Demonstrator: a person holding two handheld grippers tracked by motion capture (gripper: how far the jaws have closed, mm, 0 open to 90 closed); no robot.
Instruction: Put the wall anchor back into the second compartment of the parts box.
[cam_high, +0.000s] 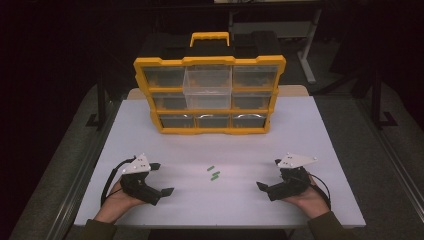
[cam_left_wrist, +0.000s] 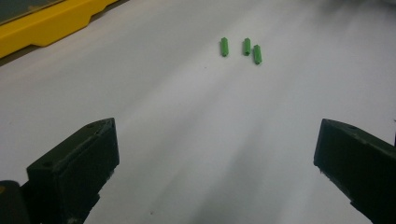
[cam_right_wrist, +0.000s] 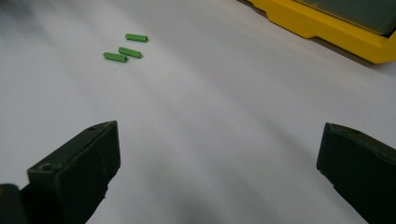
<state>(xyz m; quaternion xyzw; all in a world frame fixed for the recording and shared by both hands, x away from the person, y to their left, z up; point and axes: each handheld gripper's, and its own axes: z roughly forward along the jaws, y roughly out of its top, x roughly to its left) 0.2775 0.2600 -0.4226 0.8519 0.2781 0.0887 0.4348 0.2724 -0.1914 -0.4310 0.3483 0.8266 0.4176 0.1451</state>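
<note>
clear drawer (cam_high: 207, 86) pulled out (contents unclear), green pegs (cam_high: 213, 173) on table

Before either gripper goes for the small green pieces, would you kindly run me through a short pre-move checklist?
1. Left gripper open: ok, its black fingers stand wide apart.
2. Right gripper open: ok, its fingers are spread with nothing between them.
3. Three small green plastic rods in view and lying apart from both grippers: ok.
4. Path across the white tabletop to the rods unobstructed: ok.
5. A drawer ready in the yellow organiser with clear drawers: ok, the top middle clear drawer is pulled forward.
6. That drawer empty: cannot tell.
</note>
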